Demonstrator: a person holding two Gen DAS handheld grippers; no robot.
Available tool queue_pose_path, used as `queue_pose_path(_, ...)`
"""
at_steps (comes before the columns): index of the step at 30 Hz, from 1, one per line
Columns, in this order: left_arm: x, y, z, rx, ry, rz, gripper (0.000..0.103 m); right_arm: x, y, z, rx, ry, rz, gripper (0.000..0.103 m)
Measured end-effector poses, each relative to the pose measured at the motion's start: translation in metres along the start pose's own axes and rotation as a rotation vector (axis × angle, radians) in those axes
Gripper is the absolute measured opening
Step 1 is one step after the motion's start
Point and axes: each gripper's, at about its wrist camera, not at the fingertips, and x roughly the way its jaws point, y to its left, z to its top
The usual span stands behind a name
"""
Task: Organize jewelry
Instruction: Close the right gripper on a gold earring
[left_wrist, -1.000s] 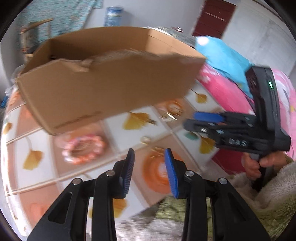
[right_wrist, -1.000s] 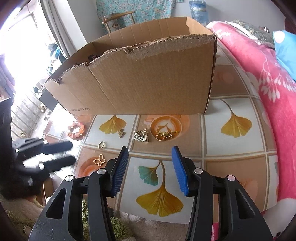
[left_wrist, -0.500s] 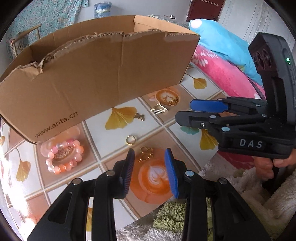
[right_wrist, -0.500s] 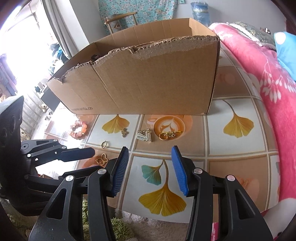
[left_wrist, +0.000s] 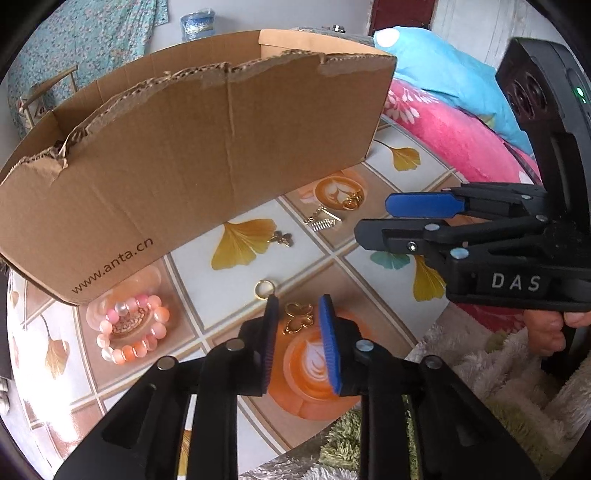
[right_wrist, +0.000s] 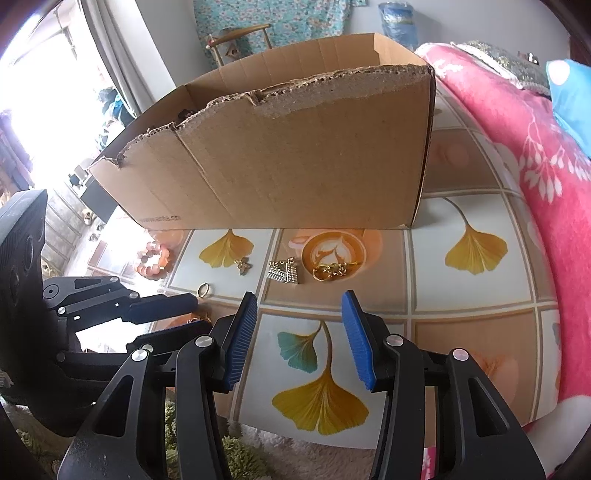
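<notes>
1. The gold clover charm (left_wrist: 298, 318) lies flat on the patterned tabletop (left_wrist: 369, 273), in front of the cardboard box (left_wrist: 207, 158), a gold ring (left_wrist: 264, 288) just beside it.
2. The left gripper (left_wrist: 298, 314) straddles the charm; its jaws have just been closing, pads not yet pressing; lower squarely so the thin metal does not skid out.
3. The right gripper (right_wrist: 300, 314) hangs apart, holding nothing, off to the side.
4. Lift, then carry to the box, I judge.

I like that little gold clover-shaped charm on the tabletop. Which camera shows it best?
The left wrist view: the gold clover-shaped charm lies whole and sharp on the tabletop between the left gripper's narrowed blue jaws, which have just been closing. In the right wrist view that gripper hides all but a gold glint.
</notes>
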Motion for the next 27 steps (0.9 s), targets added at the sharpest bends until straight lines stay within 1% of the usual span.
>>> queue_pose_path(2, 0.001, -0.002, 0.0, 0.008, 0.0, 0.003, 0.021, 0.0, -0.001, 0.001, 0.002, 0.0, -0.001, 0.044)
queue_pose_path(6, 0.001, -0.004, 0.0, 0.019, -0.002, 0.015, 0.013, 0.0, -0.002, 0.002, 0.0, 0.0, -0.002, 0.043)
queue_pose_path(13, 0.0, -0.002, -0.003, 0.021, -0.009, 0.01, 0.013, 0.0, -0.002, 0.003, -0.002, -0.005, -0.005, 0.043)
queue_pose_path(17, -0.005, 0.005, -0.007, 0.01, -0.009, 0.025, 0.013, -0.002, 0.001, 0.005, -0.014, -0.02, 0.007, 0.041)
queue_pose_path(21, -0.008, 0.018, -0.013, -0.031, -0.006, 0.057, 0.013, -0.001, 0.009, 0.009, -0.042, -0.026, 0.041, 0.035)
queue_pose_path(27, -0.013, 0.032, -0.017, -0.08, -0.014, 0.059, 0.013, 0.011, 0.026, 0.015, -0.091, -0.007, 0.096, 0.026)
